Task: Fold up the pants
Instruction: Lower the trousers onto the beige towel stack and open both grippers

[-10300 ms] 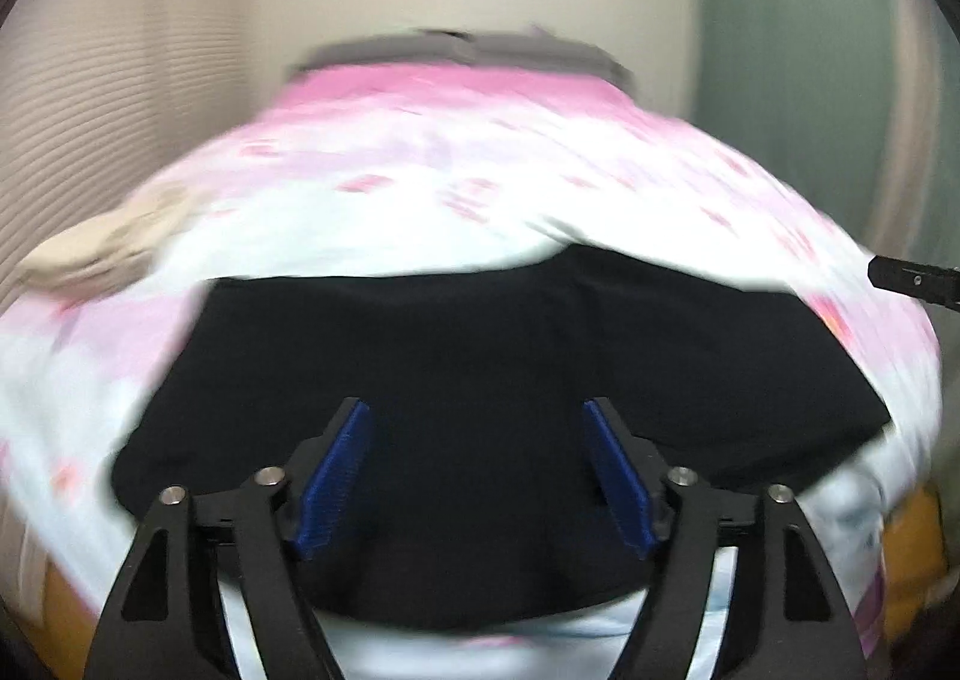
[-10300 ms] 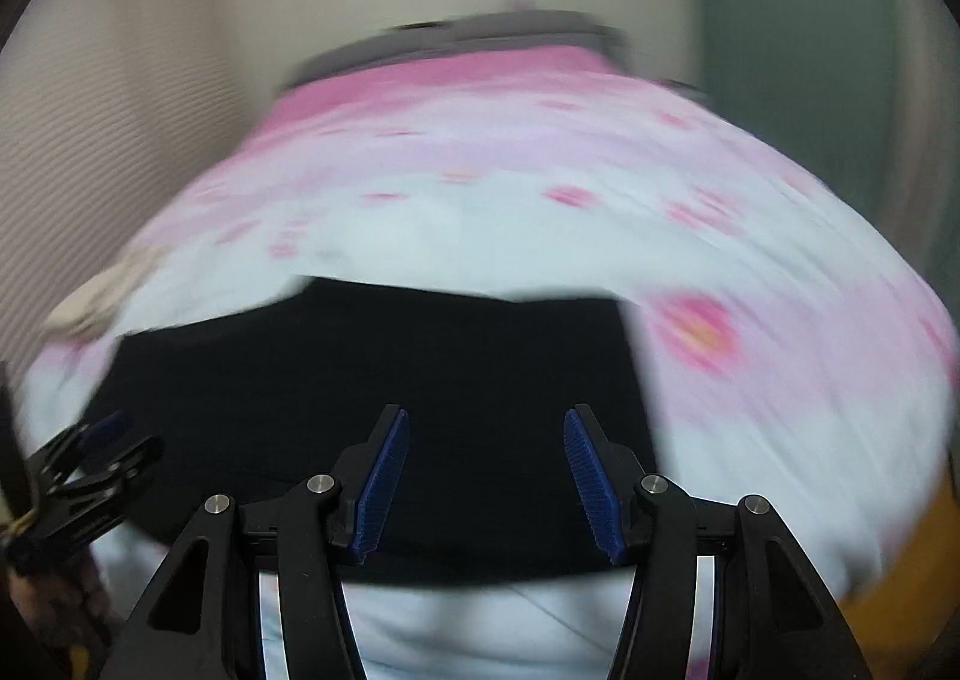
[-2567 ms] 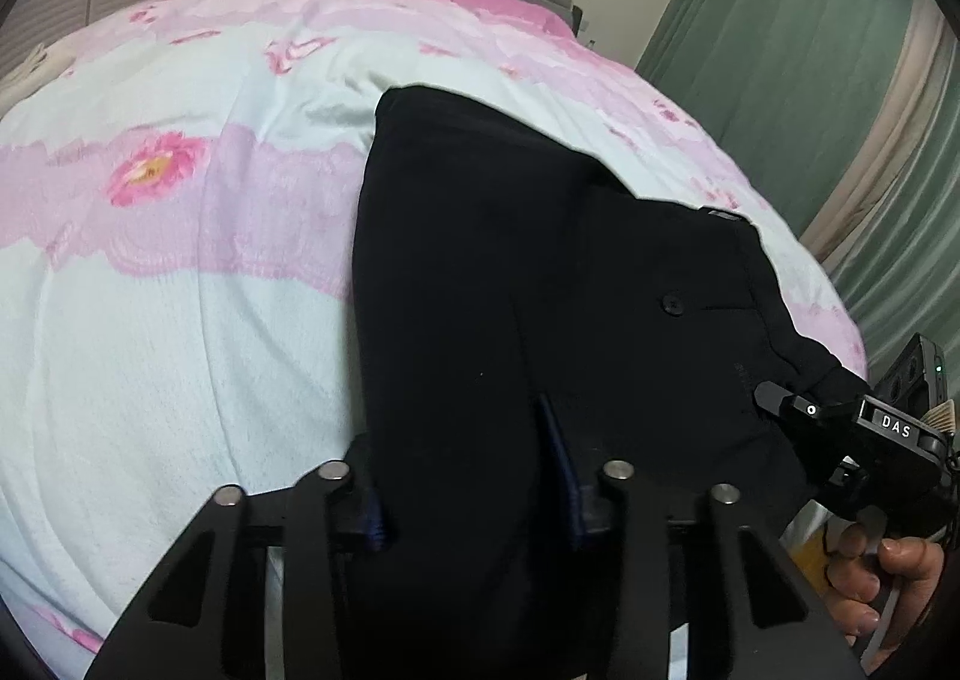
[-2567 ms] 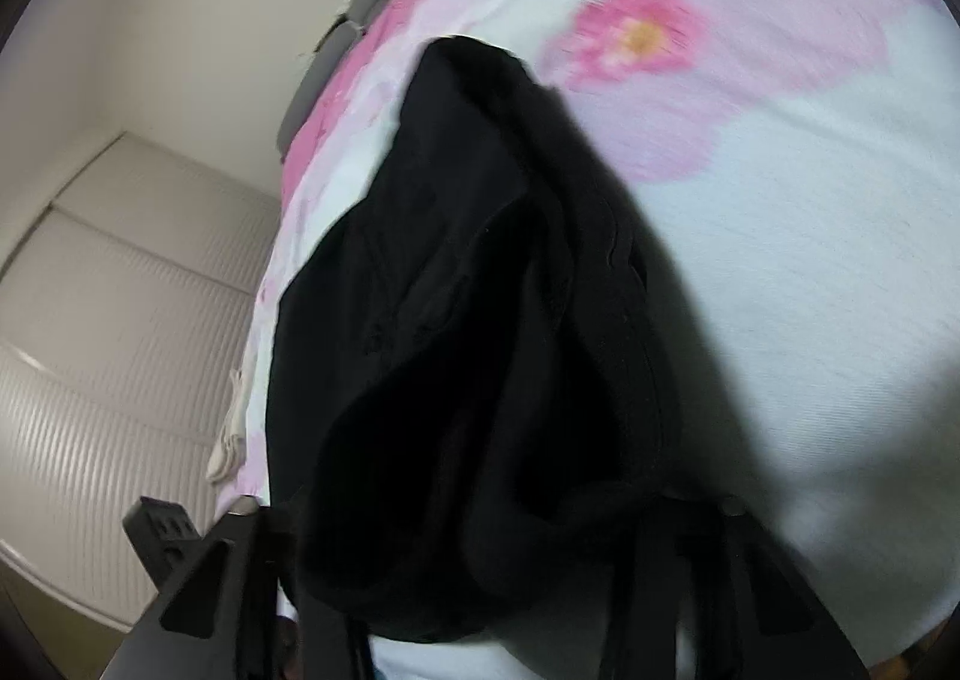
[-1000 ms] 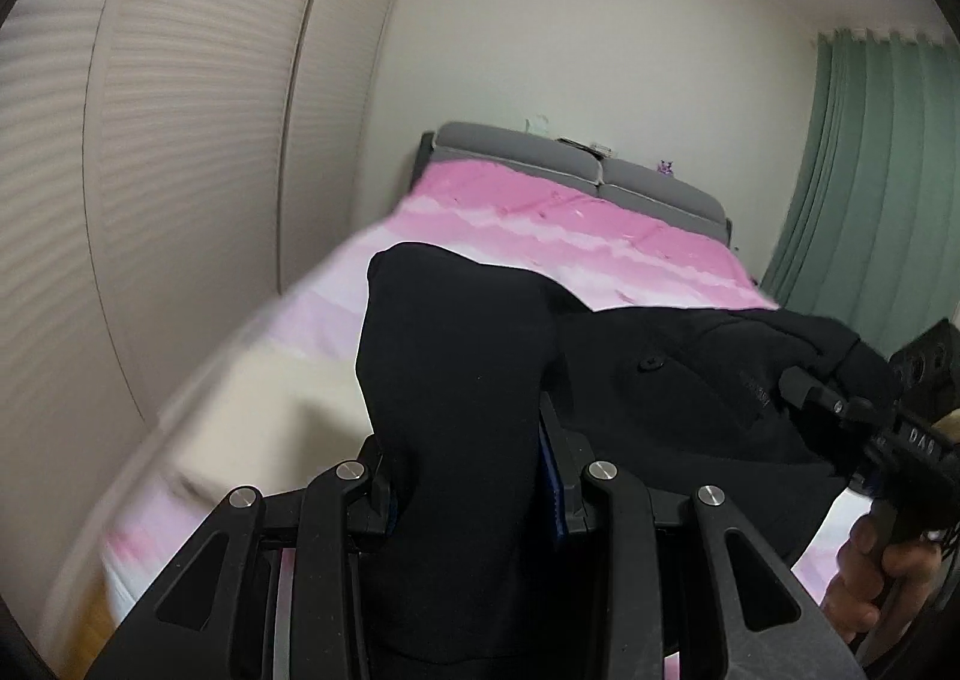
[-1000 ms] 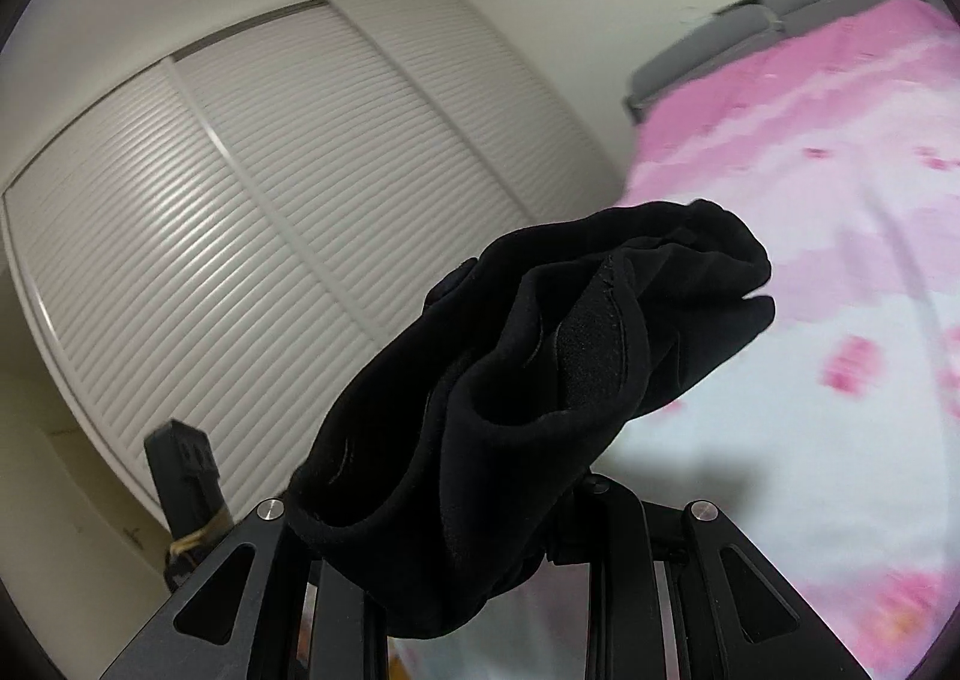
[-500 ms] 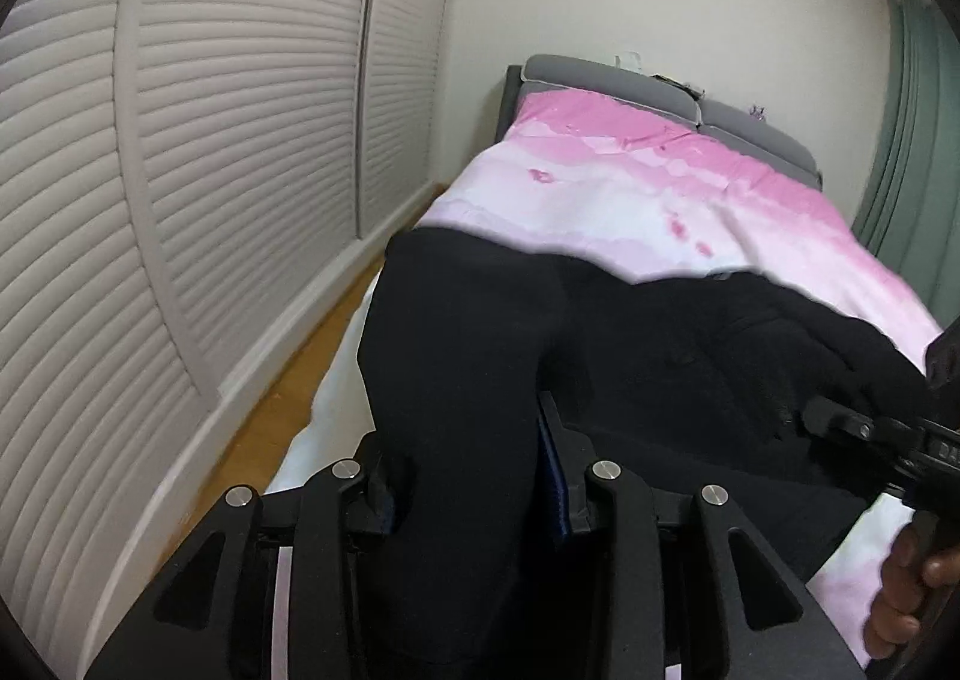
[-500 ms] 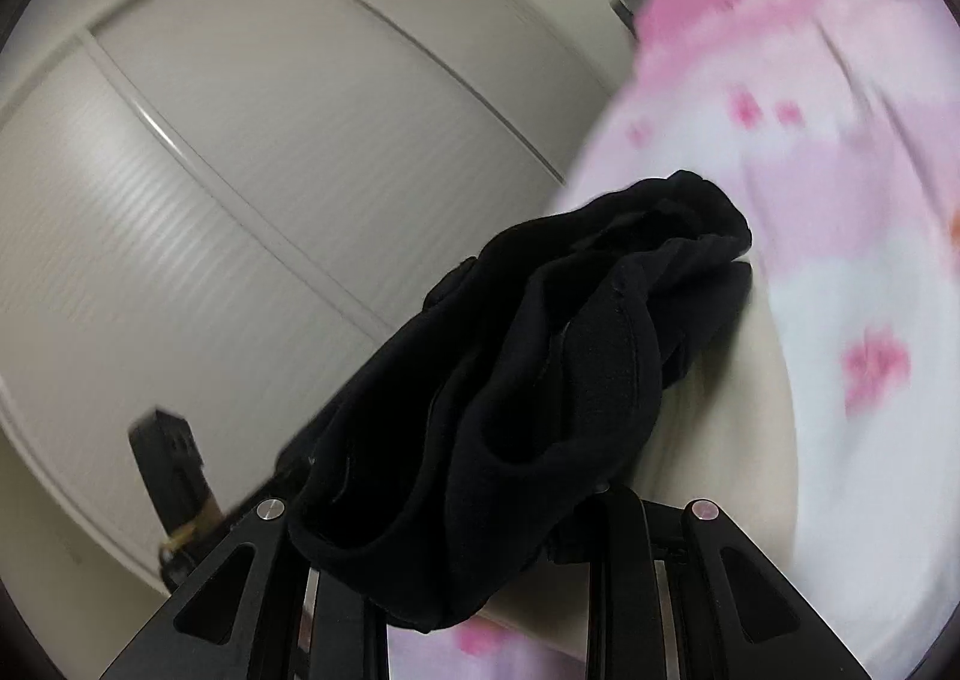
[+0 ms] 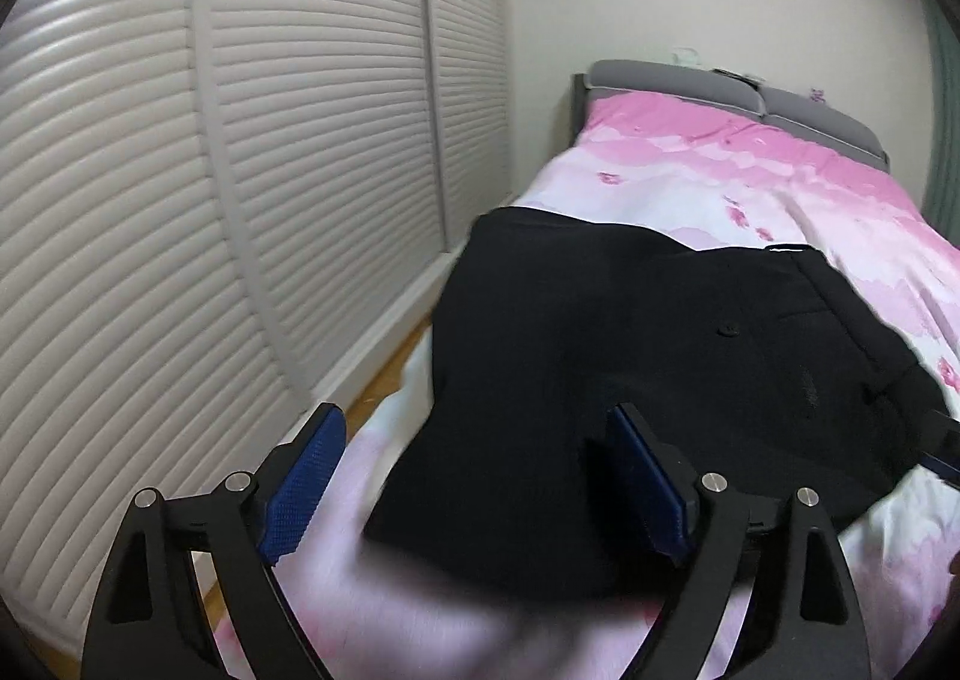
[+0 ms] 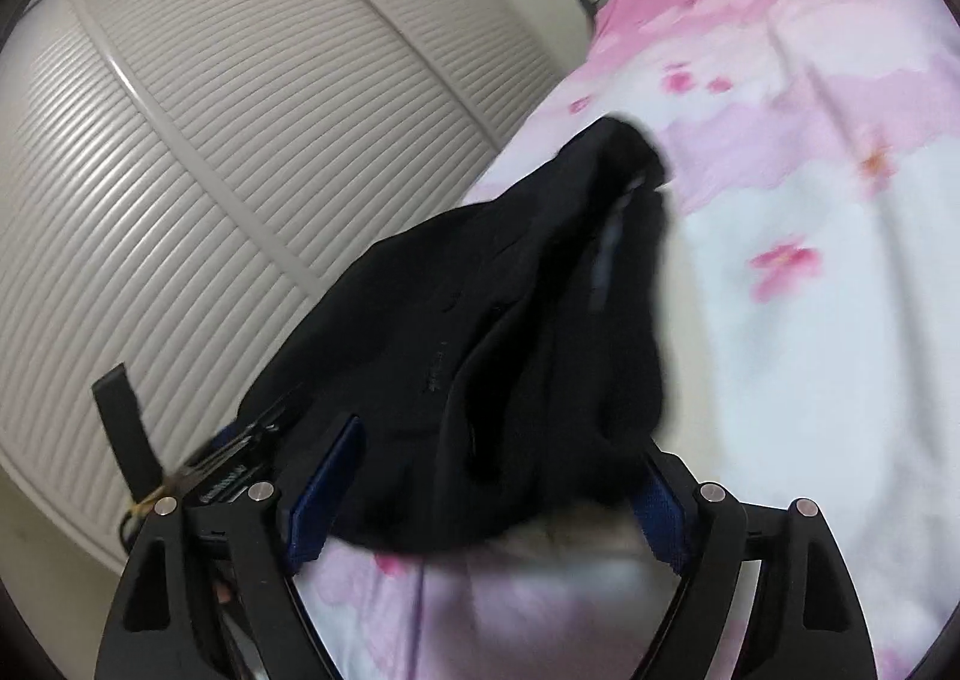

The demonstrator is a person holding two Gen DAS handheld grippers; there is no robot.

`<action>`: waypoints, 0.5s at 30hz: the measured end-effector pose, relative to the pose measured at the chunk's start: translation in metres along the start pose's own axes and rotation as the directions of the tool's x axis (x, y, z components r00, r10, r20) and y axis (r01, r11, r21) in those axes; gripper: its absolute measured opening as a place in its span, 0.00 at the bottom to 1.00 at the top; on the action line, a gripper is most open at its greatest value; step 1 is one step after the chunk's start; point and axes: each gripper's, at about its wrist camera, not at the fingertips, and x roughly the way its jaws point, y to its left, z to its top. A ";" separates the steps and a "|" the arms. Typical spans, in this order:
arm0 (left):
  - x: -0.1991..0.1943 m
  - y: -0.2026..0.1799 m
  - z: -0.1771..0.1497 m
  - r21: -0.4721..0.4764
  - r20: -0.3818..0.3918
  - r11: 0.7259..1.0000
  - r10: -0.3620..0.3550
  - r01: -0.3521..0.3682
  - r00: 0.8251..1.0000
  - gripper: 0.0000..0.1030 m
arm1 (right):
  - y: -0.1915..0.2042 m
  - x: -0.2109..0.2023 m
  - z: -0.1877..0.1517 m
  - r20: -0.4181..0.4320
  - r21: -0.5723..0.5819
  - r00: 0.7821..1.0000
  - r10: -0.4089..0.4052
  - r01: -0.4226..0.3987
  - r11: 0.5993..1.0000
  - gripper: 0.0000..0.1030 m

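— Where are your black pants (image 9: pixel 630 332)?
— Lying folded on the pink floral bedspread (image 9: pixel 798 182), near the edge by the louvred closet doors (image 9: pixel 240 140).
— And your tongs?
— Your left gripper (image 9: pixel 474 482) and right gripper (image 10: pixel 492 488) are both opening, pads clear of the cloth that lies between them.

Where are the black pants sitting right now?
The black pants lie on the pink floral bedspread, near the bed's edge facing the louvred closet doors. Their near end sits between both opening tongs, loose.
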 end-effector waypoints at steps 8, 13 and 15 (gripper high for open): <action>-0.145 -0.066 -0.029 0.034 0.038 0.999 -0.007 0.006 0.999 0.90 | -0.006 -0.135 -0.003 0.161 -0.204 0.978 -0.134 0.166 0.965 0.81; -0.239 -0.137 -0.048 0.035 0.058 0.994 -0.101 0.099 0.993 0.93 | -0.015 -0.264 -0.021 0.265 -0.262 0.947 -0.179 0.249 0.932 0.81; -0.270 -0.164 -0.057 0.032 0.071 0.991 -0.135 0.133 0.988 0.93 | -0.013 -0.308 -0.028 0.297 -0.270 0.933 -0.205 0.288 0.919 0.81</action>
